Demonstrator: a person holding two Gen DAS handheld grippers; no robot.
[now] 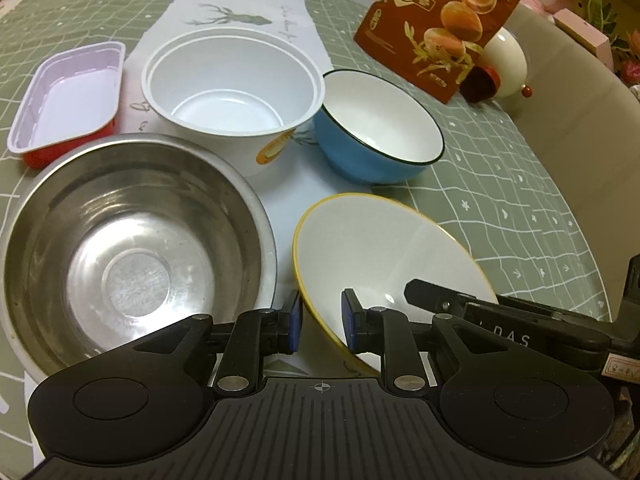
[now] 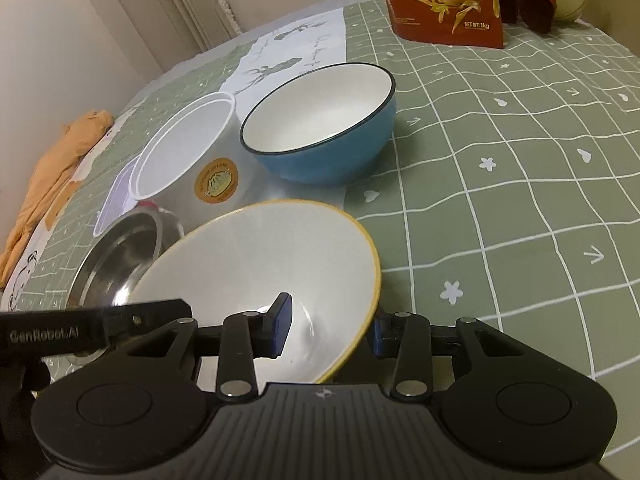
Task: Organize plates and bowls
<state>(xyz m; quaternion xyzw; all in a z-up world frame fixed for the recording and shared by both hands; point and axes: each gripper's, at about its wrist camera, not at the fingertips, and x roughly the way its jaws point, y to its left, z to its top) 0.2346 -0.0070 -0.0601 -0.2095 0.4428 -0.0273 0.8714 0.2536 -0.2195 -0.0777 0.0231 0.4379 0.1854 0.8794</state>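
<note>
Both tongs straddle the rim of the yellow-rimmed bowl (image 1: 384,248), tilted off the counter (image 2: 520,200): left tongs (image 1: 320,320) and right tongs (image 2: 328,328) are partly open, pads either side of the rim, grip not confirmed. Nothing nested yet, I'd say: steel bowl (image 1: 132,248) left of the left tongs, white tub (image 1: 232,80) and blue bowl (image 1: 376,128) ahead, all separate.

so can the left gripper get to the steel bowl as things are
Probably not yet: the left gripper straddles the rim of the tilted yellow-rimmed bowl, as does the right gripper. The steel bowl sits right beside it, uncovered, so once it lets go the way looks free.
</note>
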